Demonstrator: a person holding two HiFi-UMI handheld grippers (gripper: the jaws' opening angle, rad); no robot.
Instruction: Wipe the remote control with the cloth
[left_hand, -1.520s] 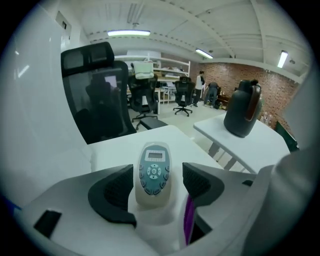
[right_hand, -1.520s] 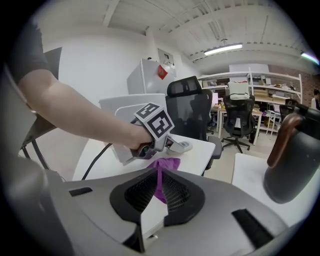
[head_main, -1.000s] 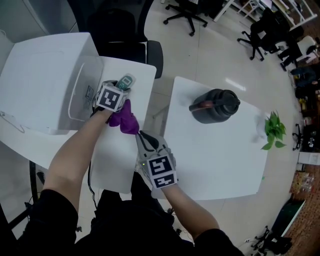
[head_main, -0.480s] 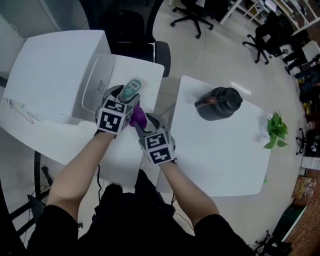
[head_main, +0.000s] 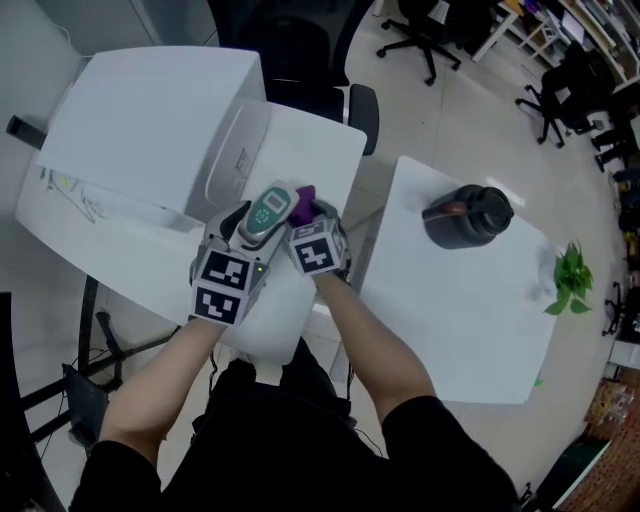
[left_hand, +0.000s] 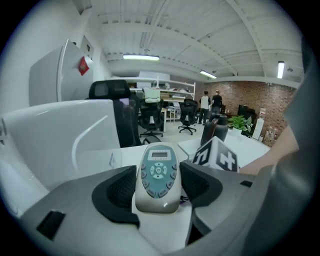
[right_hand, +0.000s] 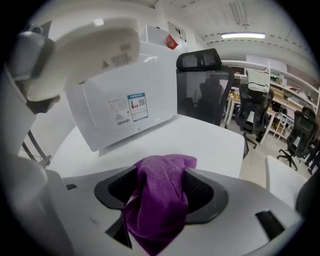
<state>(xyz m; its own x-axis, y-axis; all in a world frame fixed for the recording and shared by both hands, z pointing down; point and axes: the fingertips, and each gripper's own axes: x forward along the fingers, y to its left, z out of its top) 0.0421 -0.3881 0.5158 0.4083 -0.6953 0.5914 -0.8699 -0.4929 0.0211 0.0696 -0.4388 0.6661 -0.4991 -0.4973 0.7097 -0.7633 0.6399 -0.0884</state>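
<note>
A grey remote control (head_main: 268, 210) with a teal button face stands tilted above the small white table (head_main: 335, 150); my left gripper (head_main: 258, 222) is shut on its lower body. In the left gripper view the remote control (left_hand: 158, 172) fills the space between the black pads (left_hand: 117, 192). My right gripper (head_main: 308, 208) is close beside it on the right, its jaws opening, with the purple cloth (head_main: 303, 196) bunched loosely between them. In the right gripper view the cloth (right_hand: 160, 200) drapes between the pads and the remote's pale underside (right_hand: 85, 45) hangs at upper left.
A large white box (head_main: 150, 130) sits on the left table against the small table. A black kettle (head_main: 468, 215) and a green plant (head_main: 568, 280) stand on the right-hand table (head_main: 450, 330). A black office chair (head_main: 300, 45) is behind the small table.
Both grippers have come together over the small table. The remote has been lifted and turned face up, the right gripper has drawn in beside it, and the cloth now sits looser in its jaws.
</note>
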